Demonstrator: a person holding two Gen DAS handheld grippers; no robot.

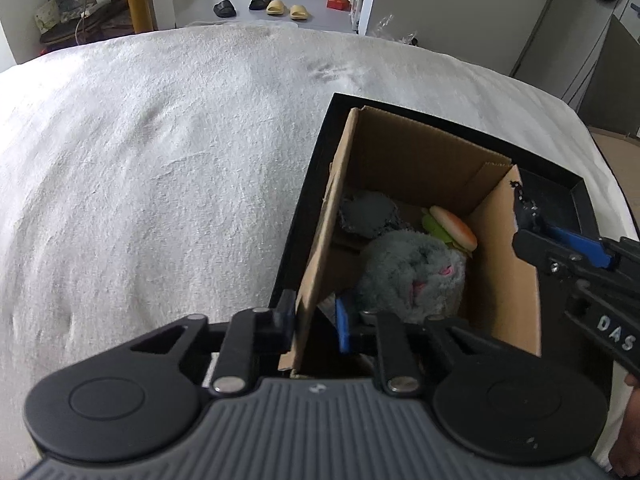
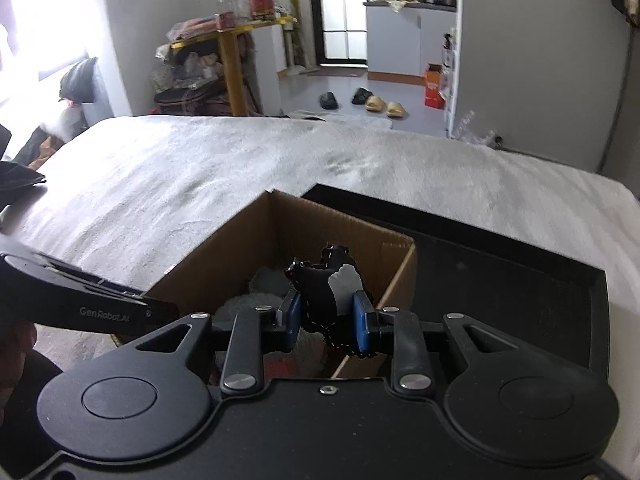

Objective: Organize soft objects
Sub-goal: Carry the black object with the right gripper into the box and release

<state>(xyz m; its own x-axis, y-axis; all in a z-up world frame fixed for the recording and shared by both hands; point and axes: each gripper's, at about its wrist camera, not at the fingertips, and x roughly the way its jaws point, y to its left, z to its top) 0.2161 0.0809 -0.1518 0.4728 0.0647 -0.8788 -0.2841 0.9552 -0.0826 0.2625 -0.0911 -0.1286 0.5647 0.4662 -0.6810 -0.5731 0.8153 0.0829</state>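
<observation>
An open cardboard box [image 1: 404, 152] stands in a black tray [image 1: 576, 196] on a white bed. Inside lie a grey plush animal [image 1: 412, 276], a burger toy [image 1: 454, 228] and a dark grey soft piece [image 1: 366, 214]. My left gripper [image 1: 316, 326] straddles the box's near left wall, its pads a little apart from the cardboard. My right gripper [image 2: 326, 316] is shut on a black-and-grey stitched soft toy [image 2: 320, 292] and holds it over the box [image 2: 280, 224]; it shows at the right in the left wrist view [image 1: 528, 216].
The white fluffy bed cover [image 1: 160, 160] spreads left and behind the box. The black tray [image 2: 500, 280] extends right of the box. Slippers [image 2: 378, 102] and an orange carton [image 2: 434, 86] lie on the floor beyond the bed. A cluttered yellow shelf [image 2: 224, 52] stands at back left.
</observation>
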